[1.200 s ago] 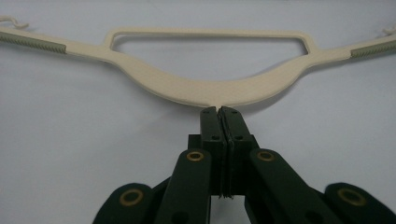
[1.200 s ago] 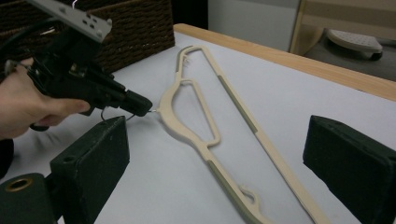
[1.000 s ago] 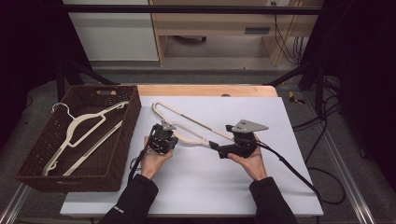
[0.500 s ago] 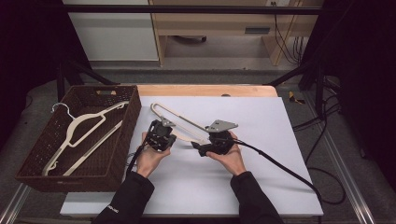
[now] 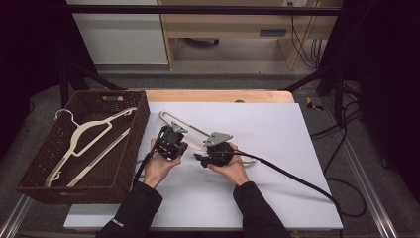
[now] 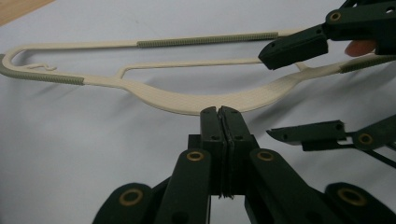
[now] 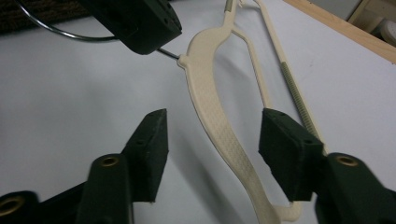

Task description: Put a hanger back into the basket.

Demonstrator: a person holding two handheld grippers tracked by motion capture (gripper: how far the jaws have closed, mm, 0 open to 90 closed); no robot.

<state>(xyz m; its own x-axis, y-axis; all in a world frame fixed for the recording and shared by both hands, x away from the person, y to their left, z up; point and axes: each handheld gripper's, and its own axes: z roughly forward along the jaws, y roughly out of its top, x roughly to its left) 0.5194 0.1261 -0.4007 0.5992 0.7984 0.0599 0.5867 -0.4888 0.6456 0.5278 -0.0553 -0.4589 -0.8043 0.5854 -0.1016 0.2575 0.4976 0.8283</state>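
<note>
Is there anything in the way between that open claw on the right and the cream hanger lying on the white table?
Nothing visible. The right gripper has its jaws spread on either side of the hanger, with bare white table in the gap. The left gripper is shut at the hanger's neck, off to the side.

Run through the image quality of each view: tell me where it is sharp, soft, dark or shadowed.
High view: the white table is evenly lit, the surroundings nearly black, detail on both grippers soft. Left gripper view: the cream hanger is fairly crisp with a faint shadow beneath, while the gripper's own shut fingers look dark and slightly blurred. Right gripper view: the hanger's textured shoulder is sharp, soft shadows beside it; the open fingers are black, detail lost.
</note>
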